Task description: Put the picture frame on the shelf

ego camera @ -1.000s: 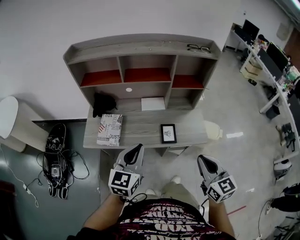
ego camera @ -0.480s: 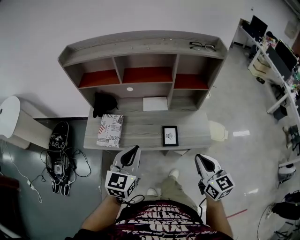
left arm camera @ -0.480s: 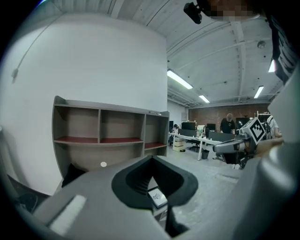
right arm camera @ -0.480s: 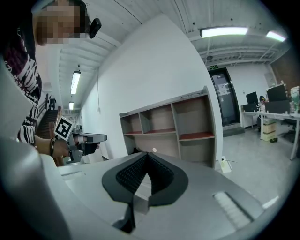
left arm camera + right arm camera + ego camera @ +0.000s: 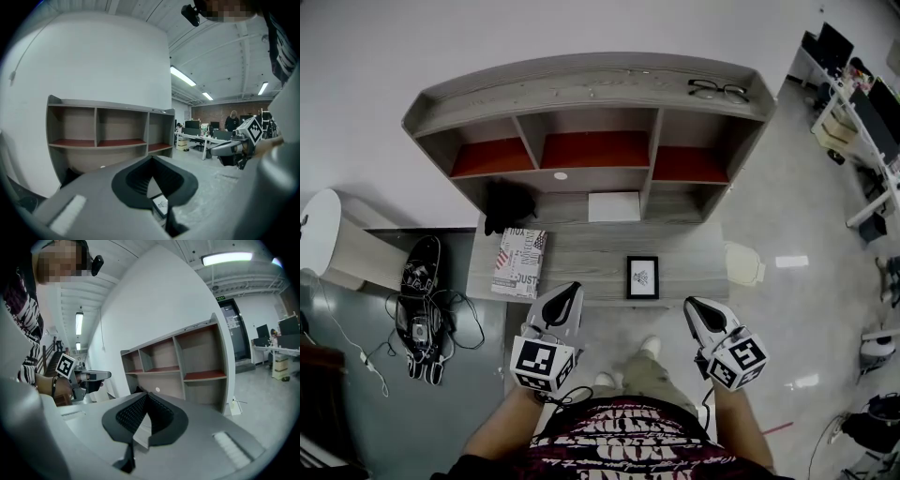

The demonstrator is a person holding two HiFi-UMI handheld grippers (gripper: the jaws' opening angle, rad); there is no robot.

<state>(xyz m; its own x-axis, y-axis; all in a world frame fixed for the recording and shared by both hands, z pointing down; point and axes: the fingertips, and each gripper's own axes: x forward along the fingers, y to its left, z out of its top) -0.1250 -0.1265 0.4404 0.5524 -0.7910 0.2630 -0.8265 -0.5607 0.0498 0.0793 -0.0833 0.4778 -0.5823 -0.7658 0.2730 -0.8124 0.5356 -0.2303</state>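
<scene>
Small black-framed picture frame (image 5: 642, 277) is lying flat on the grey wood worktop (image 5: 591, 255), near its front edge, below the shelf and not yet on it. Grey wooden shelf unit with red-lined compartments (image 5: 592, 125) is standing at the back of the worktop. Left gripper (image 5: 570, 291) is hovering just off the front edge, left of the frame, its fingers (image 5: 133, 180) pressing together with nothing between them. Right gripper (image 5: 694, 306) is hovering right of the frame, fingers (image 5: 129, 420) also closed and empty. Black-and-white patterned box (image 5: 520, 260) is lying on the worktop's left part. Black-rimmed glasses (image 5: 718, 90) are resting on the shelf top.
</scene>
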